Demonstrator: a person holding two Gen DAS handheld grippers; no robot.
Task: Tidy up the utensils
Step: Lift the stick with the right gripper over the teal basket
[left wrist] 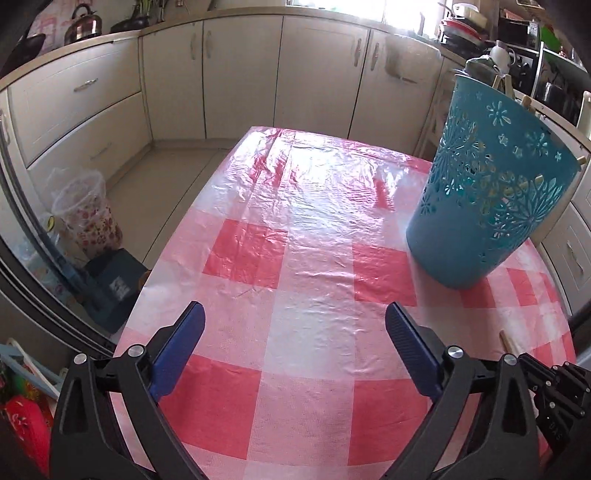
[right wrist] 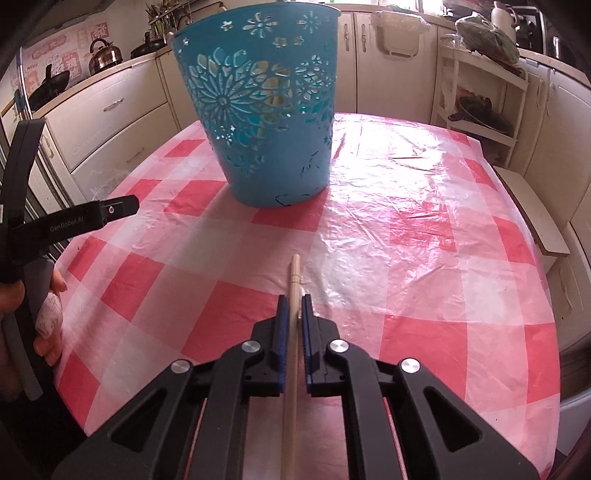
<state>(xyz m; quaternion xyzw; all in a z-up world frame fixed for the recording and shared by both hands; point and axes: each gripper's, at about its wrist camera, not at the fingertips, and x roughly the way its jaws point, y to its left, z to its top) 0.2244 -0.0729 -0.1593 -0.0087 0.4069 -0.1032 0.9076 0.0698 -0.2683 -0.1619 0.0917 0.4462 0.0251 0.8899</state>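
On the left, my left gripper [left wrist: 293, 323] hangs over the table [left wrist: 306, 258] with its jaws spread wide and nothing between them, the blue pads [left wrist: 177, 347] framing only bare red-and-white checked plastic cloth. Off the table's left edge, on the floor, stands a flowered bin [left wrist: 86, 214] lined with a clear bag, and pale cabinets [left wrist: 240, 74] run along the far wall with a kettle [left wrist: 83, 24] on the counter above them. To the right in the left wrist view, a teal basket [left wrist: 491, 192] with cut-out flower patterns stands upright on the cloth near the table's far right side. In the right wrist view, a hand [right wrist: 44, 314] grips the left tool's handle at the table's left edge, one finger wrapped in a patterned bandage. The same basket [right wrist: 266, 110] stands on the cloth ahead. Nearer to me, my right gripper [right wrist: 293, 304] is clenched on a pale wooden chopstick [right wrist: 291, 332], which runs lengthwise between the pads; its squared end pokes out ahead of the fingertips, toward the basket but well apart from it. A white shelf rack [right wrist: 480, 92] stands beyond the table's far right corner.
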